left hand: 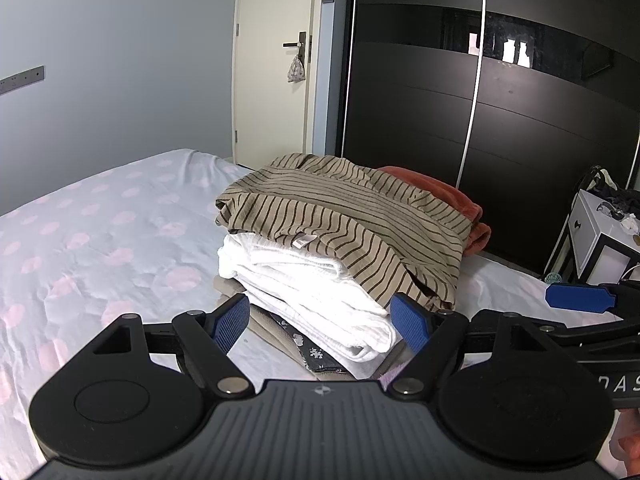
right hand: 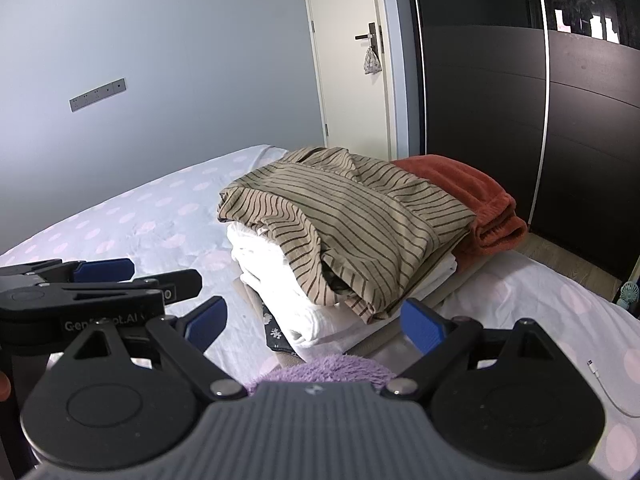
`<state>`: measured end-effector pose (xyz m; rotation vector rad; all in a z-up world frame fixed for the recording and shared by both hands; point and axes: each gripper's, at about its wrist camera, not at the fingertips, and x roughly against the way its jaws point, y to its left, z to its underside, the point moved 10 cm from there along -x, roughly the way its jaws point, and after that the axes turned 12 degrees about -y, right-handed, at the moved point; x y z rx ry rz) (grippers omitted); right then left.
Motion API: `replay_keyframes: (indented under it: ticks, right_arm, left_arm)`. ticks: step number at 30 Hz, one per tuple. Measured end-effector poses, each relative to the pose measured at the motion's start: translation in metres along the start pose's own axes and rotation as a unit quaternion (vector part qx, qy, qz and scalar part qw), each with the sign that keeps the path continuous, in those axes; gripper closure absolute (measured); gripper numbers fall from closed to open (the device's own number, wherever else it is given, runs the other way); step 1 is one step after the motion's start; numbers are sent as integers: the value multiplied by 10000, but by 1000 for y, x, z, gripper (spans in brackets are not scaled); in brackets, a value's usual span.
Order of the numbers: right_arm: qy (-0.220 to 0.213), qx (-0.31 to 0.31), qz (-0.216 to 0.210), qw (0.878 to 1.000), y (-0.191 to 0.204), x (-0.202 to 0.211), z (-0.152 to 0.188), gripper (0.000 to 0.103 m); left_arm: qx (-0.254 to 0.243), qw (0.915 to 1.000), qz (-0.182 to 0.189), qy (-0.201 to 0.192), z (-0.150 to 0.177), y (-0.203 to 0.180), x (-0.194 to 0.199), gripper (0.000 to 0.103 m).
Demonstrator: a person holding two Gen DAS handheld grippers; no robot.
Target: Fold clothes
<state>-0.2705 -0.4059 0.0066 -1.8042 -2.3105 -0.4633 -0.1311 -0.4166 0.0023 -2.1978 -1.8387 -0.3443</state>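
Fingers of the left gripper [left hand: 320,322] and the right gripper [right hand: 316,322] are spreading wide, holding nothing. Clothes are sitting in a pile near the bed's [left hand: 100,240] far corner; the striped shirt [left hand: 340,216] on top is lying loosely (probably needing folding).

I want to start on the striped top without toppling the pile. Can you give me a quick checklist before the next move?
1. Left gripper open, nothing held: ok.
2. Right gripper open, nothing held: ok.
3. Striped top uppermost on the pile, reachable: ok.
4. White garment beneath it neatly folded: ok.
5. Bed has bare sheet left of the pile for spreading: ok.
6. How many garments lie under the pile: cannot tell.
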Motion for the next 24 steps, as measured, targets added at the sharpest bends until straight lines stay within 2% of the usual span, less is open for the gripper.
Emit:
replay_keyframes:
  ticks: [24]
  right_arm:
    - [42,-31,-8,10000,0,0,2,8]
  left_arm:
    - [23,10000,-7,50,2,0,2,27]
